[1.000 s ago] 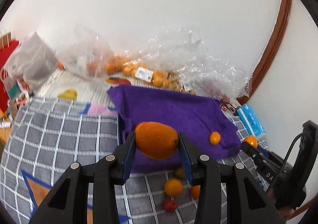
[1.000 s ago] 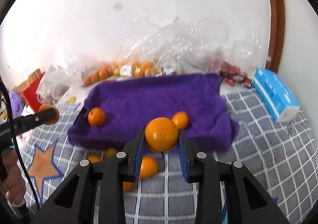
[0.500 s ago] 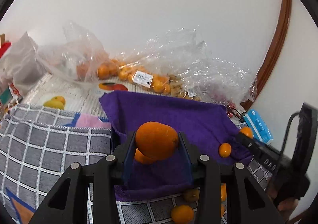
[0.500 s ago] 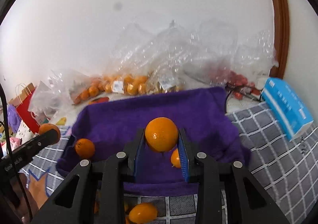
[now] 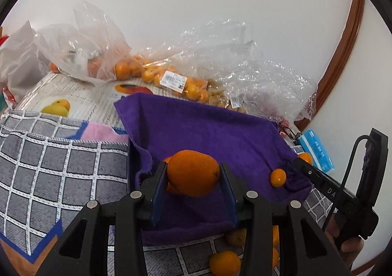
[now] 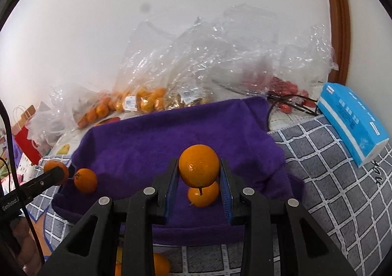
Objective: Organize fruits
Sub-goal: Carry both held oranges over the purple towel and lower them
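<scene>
Left gripper (image 5: 193,178) pinches a large orange (image 5: 193,172) between its blue pads, the fruit's long axis lying crosswise from pad to pad, hung over the near left part of the purple towel (image 5: 201,129), with another orange (image 5: 171,186) just behind and below it on the cloth. Further right on the towel sits a small orange (image 5: 278,177), close to the tip of the other tool. Right gripper (image 6: 199,179) is pressed on a rounder orange (image 6: 199,165), held above the near middle of the towel, directly over a resting orange (image 6: 203,194). Each held fruit already lies over the cloth, so the drop seems to hinge on what is beneath: releasing straight down would likely land fruit on fruit, so a small sideways shift onto bare towel looks wise. Loose oranges (image 5: 224,262) wait on the checked mat (image 5: 49,165) at the near edge.
</scene>
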Available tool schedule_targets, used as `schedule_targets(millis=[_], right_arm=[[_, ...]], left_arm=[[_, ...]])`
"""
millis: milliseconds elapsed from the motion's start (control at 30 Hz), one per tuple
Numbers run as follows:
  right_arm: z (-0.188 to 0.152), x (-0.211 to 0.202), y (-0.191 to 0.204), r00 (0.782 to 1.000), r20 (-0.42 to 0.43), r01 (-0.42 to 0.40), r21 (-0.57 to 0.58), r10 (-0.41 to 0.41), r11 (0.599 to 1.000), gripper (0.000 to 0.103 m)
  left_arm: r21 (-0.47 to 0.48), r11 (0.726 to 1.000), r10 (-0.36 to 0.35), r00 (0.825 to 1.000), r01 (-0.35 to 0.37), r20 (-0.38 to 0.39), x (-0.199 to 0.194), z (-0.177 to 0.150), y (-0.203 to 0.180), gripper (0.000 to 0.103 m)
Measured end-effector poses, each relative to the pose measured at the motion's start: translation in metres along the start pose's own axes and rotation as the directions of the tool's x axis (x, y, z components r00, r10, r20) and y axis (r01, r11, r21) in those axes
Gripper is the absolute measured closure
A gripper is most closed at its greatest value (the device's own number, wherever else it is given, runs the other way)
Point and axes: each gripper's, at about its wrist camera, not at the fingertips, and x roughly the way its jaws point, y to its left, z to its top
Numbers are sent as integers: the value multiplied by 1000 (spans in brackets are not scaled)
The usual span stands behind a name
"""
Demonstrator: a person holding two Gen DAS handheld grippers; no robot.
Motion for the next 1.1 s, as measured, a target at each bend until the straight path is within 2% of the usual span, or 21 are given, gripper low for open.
schedule_targets(millis=[433, 567, 1100], right_arm=[[-11, 16, 11, 999, -45, -15, -56, 12, 998, 71], [-13, 20, 14, 998, -63, -19, -66, 15, 998, 71], [-17, 21, 23, 997, -66, -41, -106, 34, 994, 71]], left_arm=[[-5, 1000, -2, 1000, 2, -5, 2, 0, 3, 64], [-24, 999, -31, 999, 31, -21, 4, 1, 4, 64], [-6, 999, -43, 996, 43, -82, 17, -5, 1, 63]])
